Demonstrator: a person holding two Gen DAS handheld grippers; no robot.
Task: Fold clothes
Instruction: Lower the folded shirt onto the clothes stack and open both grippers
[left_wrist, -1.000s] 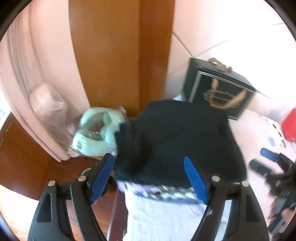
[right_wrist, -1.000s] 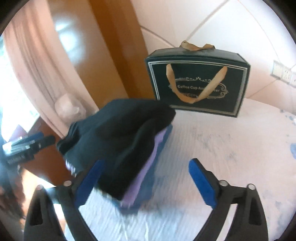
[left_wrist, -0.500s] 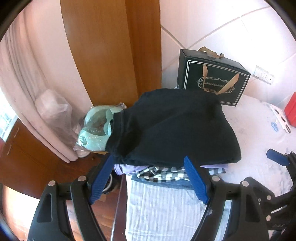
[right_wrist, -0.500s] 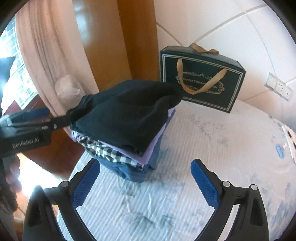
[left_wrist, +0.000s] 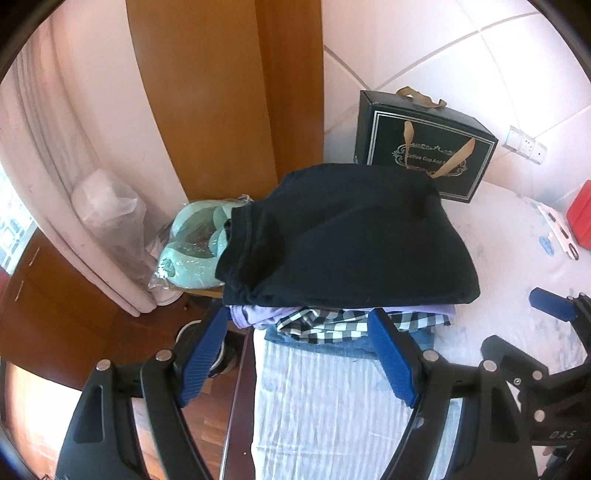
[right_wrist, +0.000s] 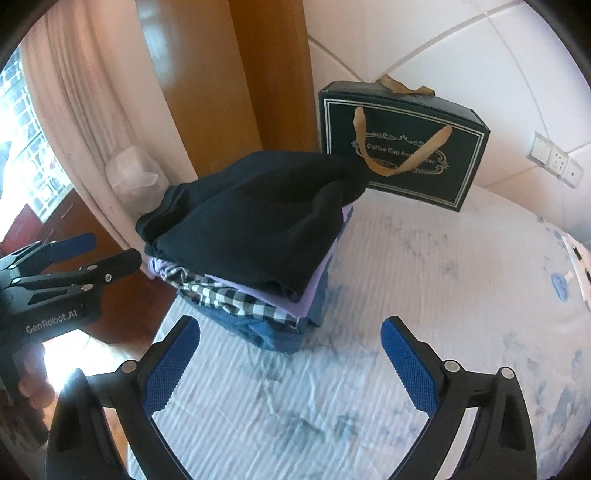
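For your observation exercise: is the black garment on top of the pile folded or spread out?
Folded. The black garment lies as a compact block atop the pile, doubled edges showing at its near side, above the purple layer.

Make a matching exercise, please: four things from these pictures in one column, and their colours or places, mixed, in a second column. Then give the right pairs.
Things:
1. top garment
2. checked garment
3. gift box
4. denim garment

Descriptions:
A. stands at the wall behind the pile
B. black, uppermost in the pile
C. blue, at the bottom, on the white cover
D. black-and-white, under the lilac layer

Pairs: 1-B, 2-D, 3-A, 4-C
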